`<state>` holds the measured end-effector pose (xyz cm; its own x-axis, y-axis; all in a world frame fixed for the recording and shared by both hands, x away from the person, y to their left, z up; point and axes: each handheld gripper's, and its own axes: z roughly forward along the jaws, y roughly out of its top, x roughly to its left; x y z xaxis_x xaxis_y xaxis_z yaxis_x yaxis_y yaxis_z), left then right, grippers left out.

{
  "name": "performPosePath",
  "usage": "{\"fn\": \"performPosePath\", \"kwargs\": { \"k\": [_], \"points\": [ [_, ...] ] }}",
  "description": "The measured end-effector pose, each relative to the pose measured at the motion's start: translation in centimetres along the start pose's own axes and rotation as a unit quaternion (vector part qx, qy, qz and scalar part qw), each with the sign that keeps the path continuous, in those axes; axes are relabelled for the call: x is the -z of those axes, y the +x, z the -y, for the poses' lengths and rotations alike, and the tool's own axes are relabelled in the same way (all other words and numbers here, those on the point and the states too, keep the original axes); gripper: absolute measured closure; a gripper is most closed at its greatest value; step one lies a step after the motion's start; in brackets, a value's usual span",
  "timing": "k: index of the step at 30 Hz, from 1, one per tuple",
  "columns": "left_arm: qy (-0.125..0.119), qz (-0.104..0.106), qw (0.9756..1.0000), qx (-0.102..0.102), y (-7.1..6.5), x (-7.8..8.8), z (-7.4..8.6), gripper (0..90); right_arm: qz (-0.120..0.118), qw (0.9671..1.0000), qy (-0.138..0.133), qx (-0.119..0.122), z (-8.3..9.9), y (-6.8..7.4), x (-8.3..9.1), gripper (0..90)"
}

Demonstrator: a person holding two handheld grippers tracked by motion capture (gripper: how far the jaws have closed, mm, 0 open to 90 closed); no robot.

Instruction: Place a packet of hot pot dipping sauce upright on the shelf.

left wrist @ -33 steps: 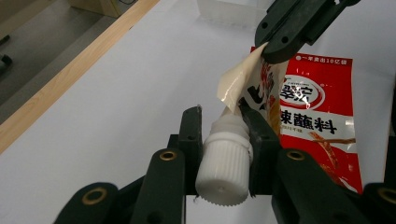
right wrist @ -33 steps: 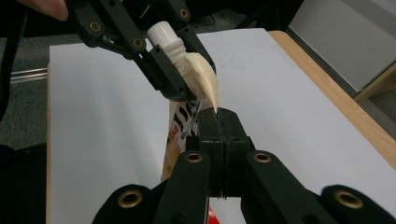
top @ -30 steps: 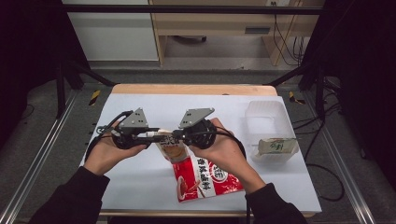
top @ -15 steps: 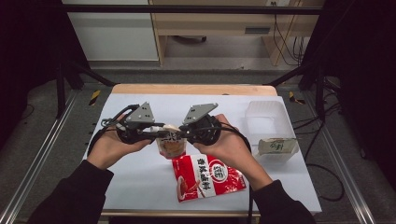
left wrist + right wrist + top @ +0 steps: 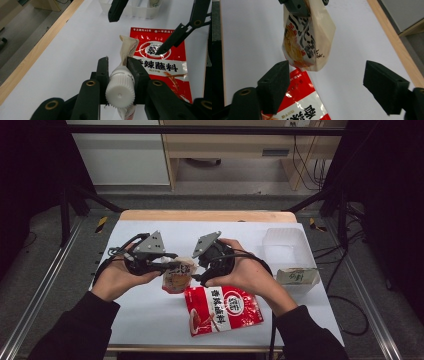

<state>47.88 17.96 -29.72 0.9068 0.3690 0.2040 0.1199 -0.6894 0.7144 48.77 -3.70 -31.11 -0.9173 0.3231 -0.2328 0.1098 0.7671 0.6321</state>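
A small beige spout pouch [image 5: 176, 276] with a white screw cap [image 5: 120, 86] hangs above the white table. My left gripper [image 5: 172, 266] is shut on its neck just behind the cap, as the left gripper view [image 5: 117, 62] shows. My right gripper [image 5: 196, 267] faces the pouch from the right. Its jaws have just been opening and now stand wide [image 5: 327, 77], with the pouch [image 5: 308, 42] hanging beyond them, untouched. A red seasoning packet [image 5: 225, 310] lies flat on the table below.
A clear plastic tub [image 5: 285, 247] stands at the table's right side, with a small pale packet [image 5: 297, 276] in front of it. The table's far edge is a wooden strip [image 5: 207, 215].
The right gripper's jaws have opened and let go of the pouch, which now hangs from the left gripper alone. Both hands have barely moved.
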Motion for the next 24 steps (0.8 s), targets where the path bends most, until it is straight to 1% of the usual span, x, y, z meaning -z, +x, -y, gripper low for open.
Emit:
{"fn": "performPosePath", "kwargs": {
  "k": [2, 3, 4, 5, 6, 7, 9, 10, 11, 12, 13, 14, 16, 18, 19, 20, 21, 22, 23, 24],
  "points": [
    [0.002, 0.003, 1.0, -0.003, -0.1, 0.0, 0.0, 72.8, -0.012, 0.9999, -0.002, -0.001, -0.1, -0.1, -0.3, 20.3],
    [0.003, 0.004, 1.0, -0.004, -0.1, 0.0, 0.0, 72.8, -0.015, 0.9999, -0.003, -0.001, -0.2, -0.2, -0.4, 21.6],
    [0.005, 0.006, 1.0, -0.006, -0.2, -0.1, 0.0, 72.8, -0.017, 0.9998, -0.003, -0.001, -0.3, -0.3, -0.5, 25.0],
    [0.004, 0.009, 0.9999, -0.008, -0.3, -0.1, 0.0, 72.8, -0.025, 0.9997, -0.004, 0.003, -0.5, -0.4, -0.7, 29.8],
    [0.004, 0.009, 0.9999, -0.008, -0.3, -0.1, 0.0, 72.8, -0.025, 0.9997, -0.004, 0.003, -0.5, -0.4, -0.7, 29.8],
    [0.003, 0.011, 0.9999, -0.01, -0.4, -0.1, 0.0, 72.7, -0.034, 0.9994, 0.001, 0.009, -0.7, -0.4, -1.0, 36.2],
    [0.004, 0.013, 0.9998, -0.013, -0.4, -0.1, 0.0, 72.8, -0.037, 0.9992, 0.002, 0.011, -0.7, -0.4, -1.1, 37.1],
    [0.004, 0.013, 0.9998, -0.014, -0.5, -0.1, 0.0, 72.7, -0.04, 0.9992, 0.006, 0.008, -0.8, -0.5, -1.2, 39.8],
    [0.003, 0.015, 0.9998, -0.014, -0.6, -0.1, 0.0, 72.8, -0.045, 0.9989, 0.008, 0.007, -0.8, -0.5, -1.3, 43.9],
    [0.004, 0.016, 0.9997, -0.018, -0.6, -0.1, 0.0, 72.7, -0.053, 0.9985, 0.009, 0.011, -0.9, -0.4, -1.4, 50.0],
    [0.003, 0.018, 0.9997, -0.019, -0.8, -0.2, -0.1, 72.8, -0.058, 0.9982, 0.01, 0.009, -0.9, -0.4, -1.4, 53.0],
    [0.003, 0.018, 0.9997, -0.019, -0.8, -0.2, -0.1, 72.8, -0.058, 0.9982, 0.01, 0.009, -0.9, -0.4, -1.4, 53.0],
    [0.005, 0.018, 0.9996, -0.022, -0.9, -0.2, -0.1, 72.7, -0.064, 0.9978, 0.01, 0.01, -1.0, -0.4, -1.4, 57.6],
    [0.003, 0.02, 0.9996, -0.021, -0.9, -0.2, -0.1, 72.7, -0.072, 0.9973, 0.011, 0.011, -1.0, -0.3, -1.4, 65.3],
    [0.003, 0.02, 0.9996, -0.021, -0.9, -0.3, -0.1, 72.8, -0.071, 0.9973, 0.013, 0.011, -1.1, -0.2, -1.4, 69.2],
    [0.004, 0.02, 0.9996, -0.021, -0.8, -0.3, 0.0, 72.7, -0.072, 0.9972, 0.016, 0.01, -1.1, -0.2, -1.4, 74.5],
    [0.002, 0.02, 0.9996, -0.017, -0.8, -0.4, 0.1, 72.7, -0.074, 0.997, 0.02, 0.008, -1.2, -0.2, -1.5, 80.0],
    [0.002, 0.02, 0.9996, -0.017, -0.8, -0.4, 0.1, 72.7, -0.074, 0.997, 0.02, 0.008, -1.2, -0.2, -1.5, 80.0],
    [0.003, 0.021, 0.9997, -0.015, -0.7, -0.5, 0.2, 72.7, -0.07, 0.9972, 0.025, 0.01, -1.3, -0.1, -1.5, 83.2],
    [0.003, 0.021, 0.9997, -0.015, -0.7, -0.5, 0.2, 72.7, -0.07, 0.9972, 0.025, 0.01, -1.3, -0.1, -1.5, 83.2]
  ]
}}
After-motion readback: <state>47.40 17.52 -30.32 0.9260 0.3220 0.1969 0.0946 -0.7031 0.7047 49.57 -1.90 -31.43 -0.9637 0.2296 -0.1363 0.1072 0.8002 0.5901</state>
